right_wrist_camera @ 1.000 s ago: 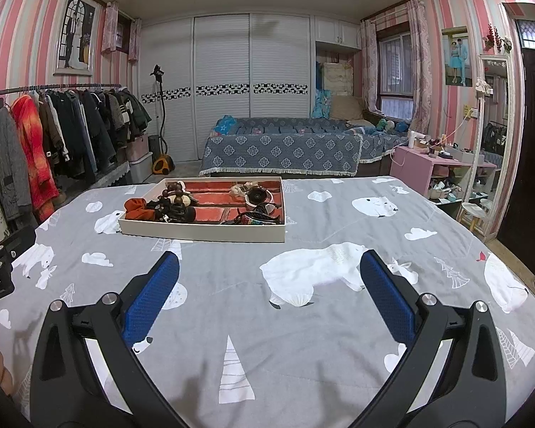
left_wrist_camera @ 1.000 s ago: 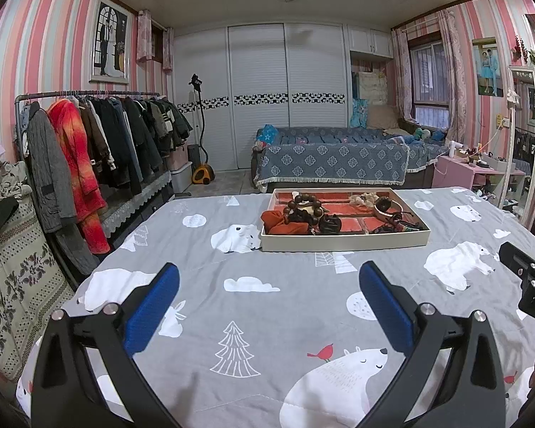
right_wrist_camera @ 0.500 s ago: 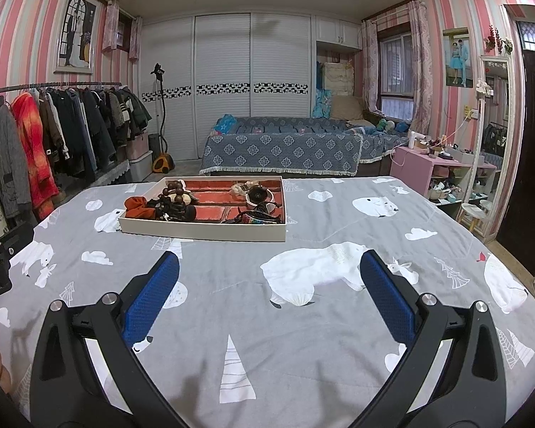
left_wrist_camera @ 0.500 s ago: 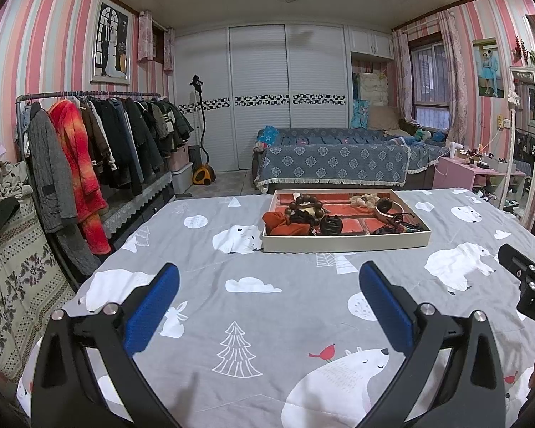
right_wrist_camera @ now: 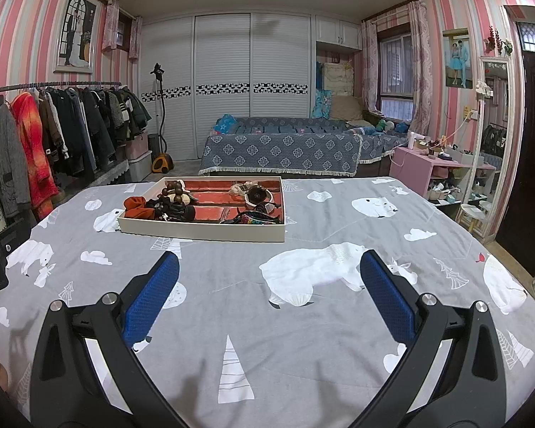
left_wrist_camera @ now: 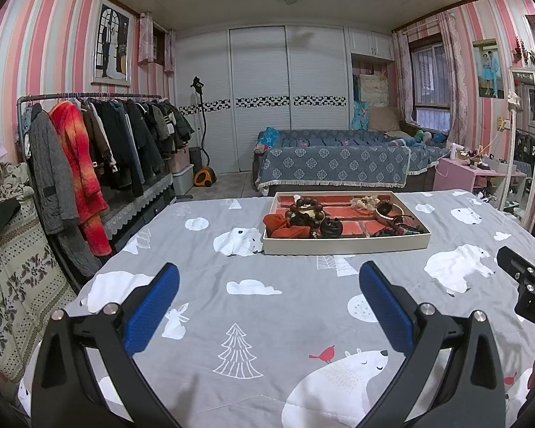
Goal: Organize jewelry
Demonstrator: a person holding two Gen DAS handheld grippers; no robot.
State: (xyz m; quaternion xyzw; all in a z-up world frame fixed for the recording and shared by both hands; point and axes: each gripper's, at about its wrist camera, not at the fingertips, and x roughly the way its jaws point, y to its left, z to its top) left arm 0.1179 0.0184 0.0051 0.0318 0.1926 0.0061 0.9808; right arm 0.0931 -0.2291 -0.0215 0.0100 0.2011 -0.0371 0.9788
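Jewelry is gathered in a shallow white tray point(left_wrist_camera: 346, 245) with a red lining, set on a grey bedspread point(left_wrist_camera: 267, 321) printed with polar bears, clouds and trees; the tray is seen just above the middle of the left wrist view and in the upper left-centre of the right wrist view point(right_wrist_camera: 201, 230). The bedspread fills the lower half of both views. Behind it, in the upper centre, a bed with a blue patterned cover point(left_wrist_camera: 333, 167) is placed before white louvred wardrobe doors point(left_wrist_camera: 260, 96), and a rack of hanging coats point(left_wrist_camera: 89, 149) is seen at the left edge. A pink side table point(right_wrist_camera: 428, 169) is seen at the right of the right wrist view. Inside the tray, an orange-red cloth piece point(left_wrist_camera: 285, 226) is laid at the near left corner, a bracelet of dark brown beads point(left_wrist_camera: 305, 210) is piled just beside it, and a dark round piece point(right_wrist_camera: 256, 194) is seen toward the far right; the smaller items cannot be told apart. The left gripper point(left_wrist_camera: 267, 303) is held over the bedspread at the bottom of its view, its blue-padded fingers point(left_wrist_camera: 153, 306) spread wide with nothing between them. The right gripper point(right_wrist_camera: 269, 297) is likewise spread wide and empty, well short of the tray.
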